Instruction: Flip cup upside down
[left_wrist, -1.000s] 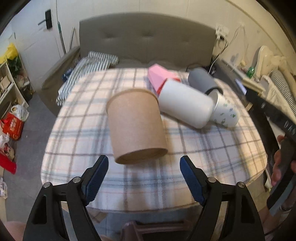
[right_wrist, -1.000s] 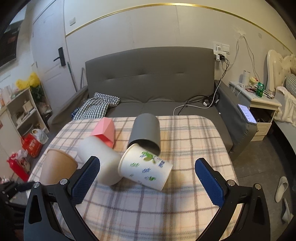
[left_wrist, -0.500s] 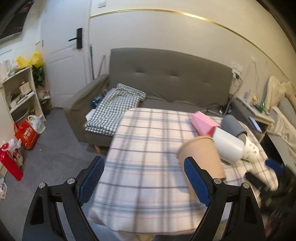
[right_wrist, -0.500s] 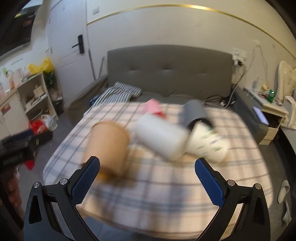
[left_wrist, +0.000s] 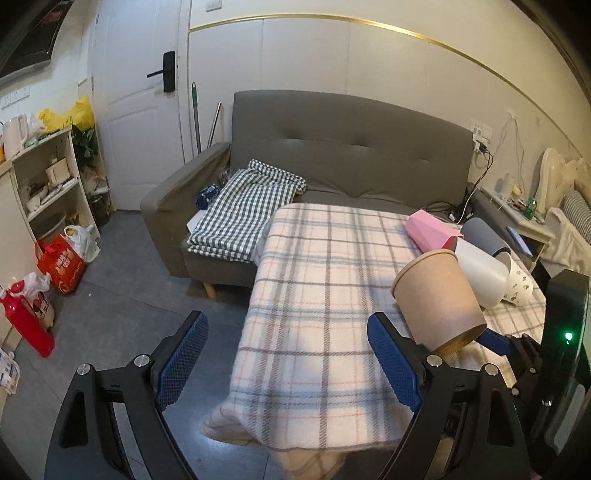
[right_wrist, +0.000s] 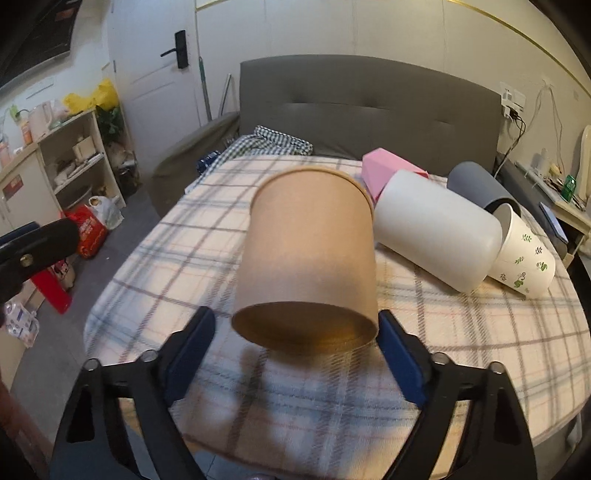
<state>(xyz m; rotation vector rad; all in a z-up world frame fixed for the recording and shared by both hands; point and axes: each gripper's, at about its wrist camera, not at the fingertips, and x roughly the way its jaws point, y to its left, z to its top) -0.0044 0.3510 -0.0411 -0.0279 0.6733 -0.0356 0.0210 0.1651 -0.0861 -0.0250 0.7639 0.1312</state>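
Here: brown kraft paper cup (right_wrist: 308, 254), lying sideways; right gripper (right_wrist: 295, 334) jaws flanking its base, contact unclear; left gripper (left_wrist: 286, 363) wide, empty.

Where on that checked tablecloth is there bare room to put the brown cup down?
The tablecloth's left half, from the brown paper cup to the sofa-side edge, is bare. The right is crowded: pink box, white cup, grey cup, leaf-print cup.

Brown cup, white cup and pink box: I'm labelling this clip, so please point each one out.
Brown cup (right_wrist: 306, 254), right wrist view, on the middle of its side wall.
White cup (right_wrist: 437, 240), right wrist view, on its side wall.
Pink box (left_wrist: 430, 230), left wrist view, on its upper face.
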